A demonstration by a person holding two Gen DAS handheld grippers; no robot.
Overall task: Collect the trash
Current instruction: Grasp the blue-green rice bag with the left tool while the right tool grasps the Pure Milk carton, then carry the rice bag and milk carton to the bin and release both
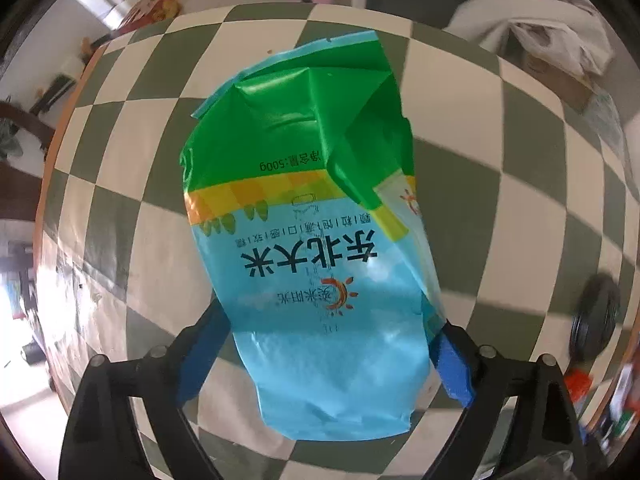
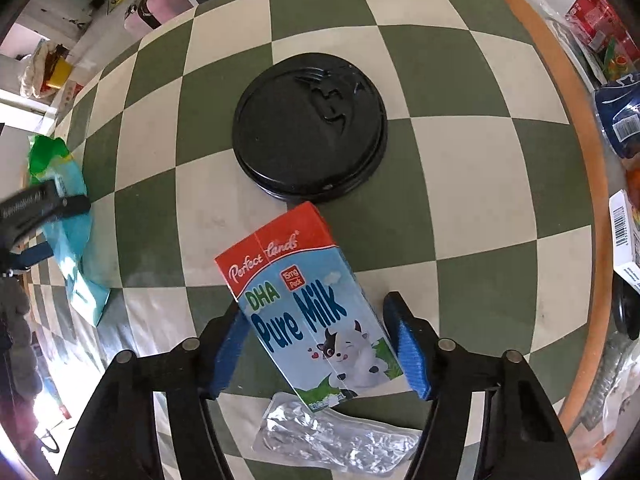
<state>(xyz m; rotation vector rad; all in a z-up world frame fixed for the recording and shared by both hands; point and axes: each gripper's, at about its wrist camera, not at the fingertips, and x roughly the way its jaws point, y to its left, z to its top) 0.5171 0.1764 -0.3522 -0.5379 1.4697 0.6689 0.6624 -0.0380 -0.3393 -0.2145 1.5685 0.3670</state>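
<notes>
In the left wrist view my left gripper [image 1: 324,360] is shut on a crumpled blue and green rice bag [image 1: 316,216] and holds it above the checkered table [image 1: 120,208]. The bag [image 2: 76,240] and the left gripper [image 2: 44,208] also show at the left of the right wrist view. My right gripper [image 2: 316,344] stands around a blue and red "Pure Milk" carton [image 2: 312,308]; its blue pads [image 2: 408,348] flank the carton, with a small gap on the right. A black round lid [image 2: 312,128] lies beyond the carton. A clear crushed plastic wrapper [image 2: 336,436] lies under the carton's near end.
The checkered table's [image 2: 472,152] wooden rim [image 2: 600,208] curves at the right, with boxes and packages [image 2: 600,28] beyond it. A white bag [image 1: 536,36] sits past the table's far edge. The black lid [image 1: 592,316] shows blurred at the right of the left view.
</notes>
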